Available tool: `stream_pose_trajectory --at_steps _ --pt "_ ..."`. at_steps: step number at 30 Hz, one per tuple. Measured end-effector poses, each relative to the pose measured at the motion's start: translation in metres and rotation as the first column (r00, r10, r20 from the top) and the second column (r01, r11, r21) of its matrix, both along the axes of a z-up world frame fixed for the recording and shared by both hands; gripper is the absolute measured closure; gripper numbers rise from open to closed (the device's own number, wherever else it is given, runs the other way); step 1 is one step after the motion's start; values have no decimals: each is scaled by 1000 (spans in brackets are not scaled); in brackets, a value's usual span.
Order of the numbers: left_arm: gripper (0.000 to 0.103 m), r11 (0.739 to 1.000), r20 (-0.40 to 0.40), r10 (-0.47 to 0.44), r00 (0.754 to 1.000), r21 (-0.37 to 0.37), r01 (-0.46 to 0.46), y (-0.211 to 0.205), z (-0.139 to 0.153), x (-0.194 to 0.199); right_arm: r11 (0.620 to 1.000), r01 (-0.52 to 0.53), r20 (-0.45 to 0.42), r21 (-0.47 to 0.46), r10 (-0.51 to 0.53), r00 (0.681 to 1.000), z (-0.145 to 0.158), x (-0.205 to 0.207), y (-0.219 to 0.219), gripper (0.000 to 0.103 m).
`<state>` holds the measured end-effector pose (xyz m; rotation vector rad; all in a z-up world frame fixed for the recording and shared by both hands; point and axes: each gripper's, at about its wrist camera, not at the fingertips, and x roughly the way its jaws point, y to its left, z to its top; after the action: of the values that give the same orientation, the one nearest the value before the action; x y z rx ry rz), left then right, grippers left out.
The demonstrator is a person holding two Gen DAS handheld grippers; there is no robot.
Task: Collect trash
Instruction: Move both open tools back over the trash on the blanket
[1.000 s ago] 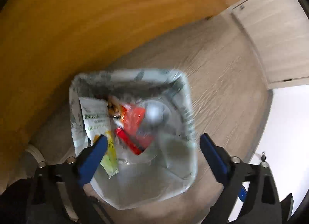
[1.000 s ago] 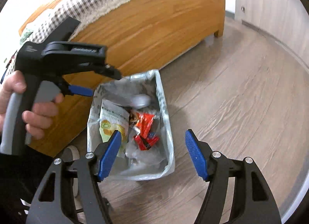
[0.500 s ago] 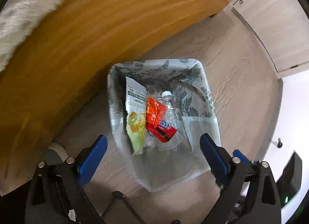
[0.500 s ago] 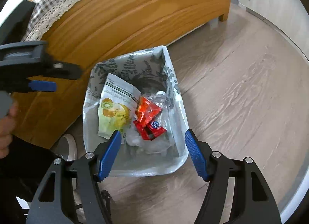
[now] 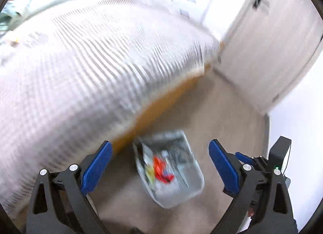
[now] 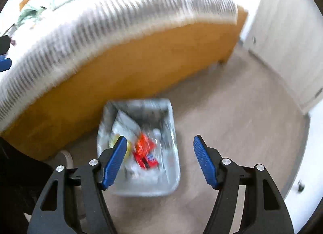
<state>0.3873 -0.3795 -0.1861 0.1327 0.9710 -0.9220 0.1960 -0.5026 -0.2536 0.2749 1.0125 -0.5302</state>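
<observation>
The trash bin (image 6: 139,149) is sitting on the floor (image 6: 232,125) right beside the wooden side of the bed (image 6: 121,58), likely so it is easy to reach. It is holding a red wrapper (image 6: 144,150) and a pale snack bag (image 6: 125,125). The right claw (image 6: 159,160) is spread wide and pinching nothing. The left claw (image 5: 160,169) is spread wide and empty too. The bin is lying below both claws, well apart from them. The pictures are blurry.
</observation>
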Motion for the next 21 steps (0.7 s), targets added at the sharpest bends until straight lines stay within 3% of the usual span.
stream_pose_trajectory --at_steps 5,10,13,15,19,21 --pt "10 990 140 128 982 -79 -118 77 59 47 995 -61 148 -75 72 986 73 49 40 37" --pt "9 957 270 287 919 -125 -262 165 82 96 978 -154 287 -141 189 939 124 111 109 37" --pt "9 900 229 436 870 -122 -419 223 73 130 954 -194 310 -229 261 914 135 159 156 37" --pt "9 867 175 498 850 -132 -481 259 66 147 939 -191 295 -286 276 915 138 185 180 37" --pt "9 808 200 587 784 -91 -582 314 66 173 935 -241 350 -260 324 879 146 233 222 37" --pt "9 760 194 647 737 -99 -642 348 71 187 933 -256 370 -252 337 866 145 257 246 37"
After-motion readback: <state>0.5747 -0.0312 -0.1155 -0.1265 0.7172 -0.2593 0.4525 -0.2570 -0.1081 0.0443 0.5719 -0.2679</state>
